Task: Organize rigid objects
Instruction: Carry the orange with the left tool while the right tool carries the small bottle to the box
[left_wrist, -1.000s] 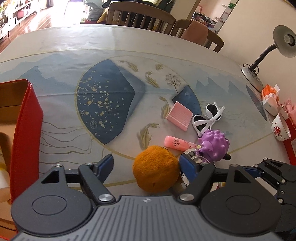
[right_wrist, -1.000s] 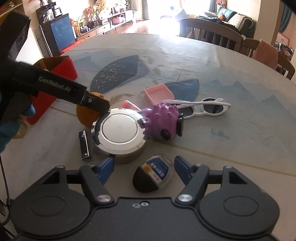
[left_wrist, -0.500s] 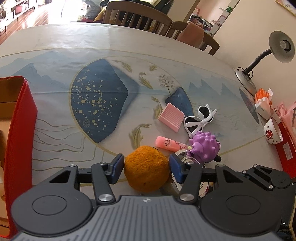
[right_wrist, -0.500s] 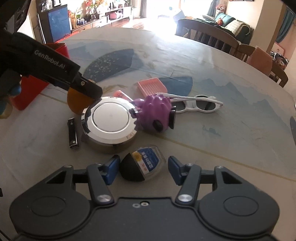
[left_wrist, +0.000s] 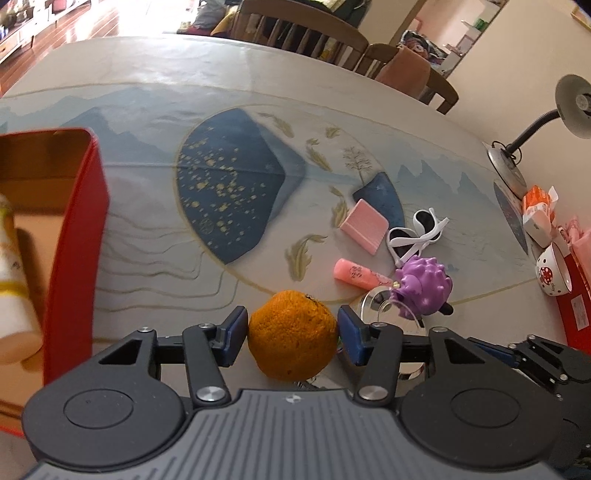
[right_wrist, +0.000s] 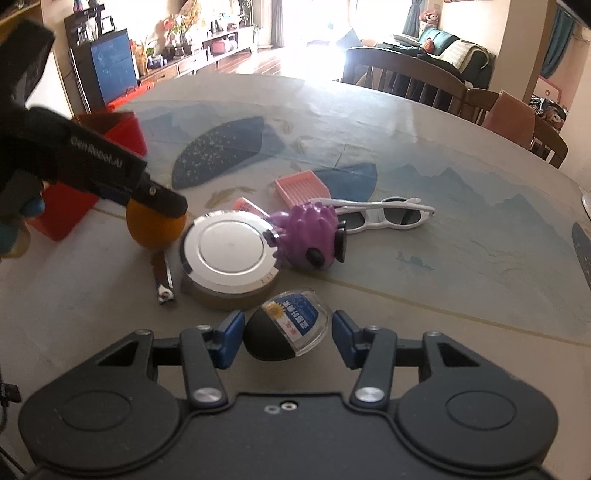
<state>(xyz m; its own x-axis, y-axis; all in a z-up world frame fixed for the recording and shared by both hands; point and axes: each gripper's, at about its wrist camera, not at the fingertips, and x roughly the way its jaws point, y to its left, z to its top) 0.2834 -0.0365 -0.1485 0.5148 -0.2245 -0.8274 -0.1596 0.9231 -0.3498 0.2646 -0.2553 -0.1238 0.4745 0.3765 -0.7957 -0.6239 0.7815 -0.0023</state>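
Note:
An orange (left_wrist: 291, 343) rests on the patterned tablecloth, and my left gripper (left_wrist: 291, 334) is shut on it, one blue pad pressing each side. The right wrist view shows the same orange (right_wrist: 153, 229) under the left gripper's dark finger (right_wrist: 159, 199). My right gripper (right_wrist: 286, 341) is shut on a small black-and-clear case with a blue label (right_wrist: 288, 328), which lies on the table. Behind it sit a round silver tin (right_wrist: 229, 251), a purple spiky toy (right_wrist: 310, 236), a nail clipper (right_wrist: 162, 277), white sunglasses (right_wrist: 384, 218), a pink ribbed box (right_wrist: 301, 186) and a pink tube (left_wrist: 354, 275).
A red open box (left_wrist: 77, 240) stands at the left with a pale bottle inside. At the right table edge are a desk lamp (left_wrist: 517, 147), a mushroom-print mug (left_wrist: 552, 273) and small packets. Wooden chairs line the far side.
Both grippers' jaws have narrowed: the left pads closed onto the orange, the right pads onto the small labelled case. Neither hand has shifted much.

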